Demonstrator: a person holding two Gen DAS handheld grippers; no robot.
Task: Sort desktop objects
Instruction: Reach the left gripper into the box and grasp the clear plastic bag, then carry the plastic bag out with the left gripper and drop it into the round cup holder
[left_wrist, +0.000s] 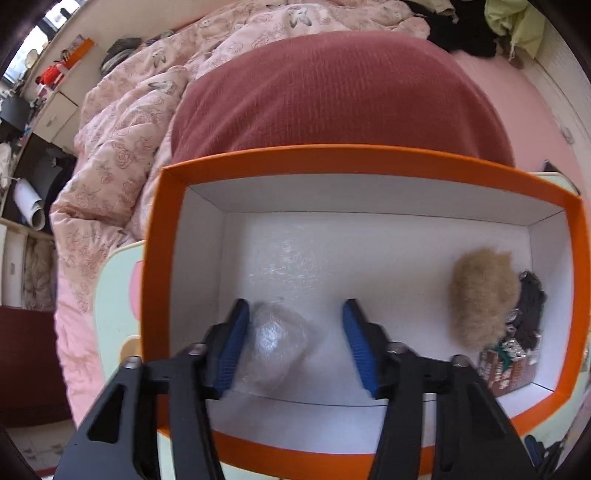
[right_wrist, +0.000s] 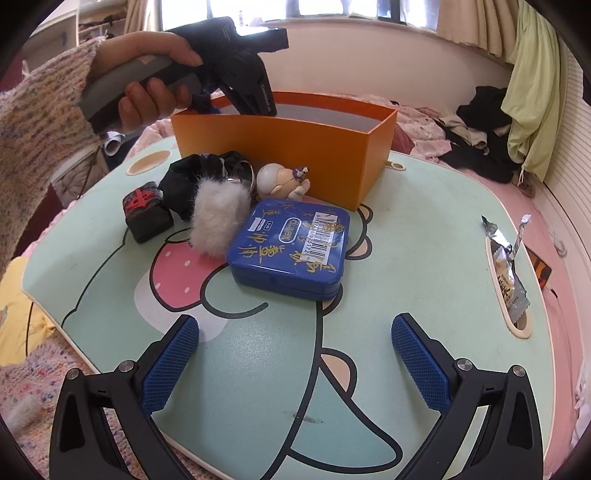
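Reaching into the orange box (left_wrist: 155, 280), the left gripper (left_wrist: 291, 345) has its jaws spread, and a clear plastic bag (left_wrist: 275, 343) lies between them, touching the left pad only. It is not pinched. In my judgement the main risk is here: the crumpled film could cling to the ribbed pad and come out again when the gripper lifts, or a jaw could catch the near wall and push the light box along the table (right_wrist: 424, 229). To the right inside the box are a tan fur ball (left_wrist: 480, 295), a dark fabric piece (left_wrist: 532, 306) and a brown packet (left_wrist: 506, 373).

In the right wrist view, the left hand (right_wrist: 147, 74) holds its tool tilted down steeply over the far left corner of the box, wrist raised.

On the table, near the box, remain a black-red box (right_wrist: 146, 212), a black pouch (right_wrist: 184, 184), a white fur ball (right_wrist: 218, 218), a small figurine (right_wrist: 277, 181) and a blue tin (right_wrist: 291, 243). The right gripper (right_wrist: 295, 363) hovers low over the near side of the table, wide open and empty, well apart from them. A snack wrapper (right_wrist: 508, 266) lies far right.
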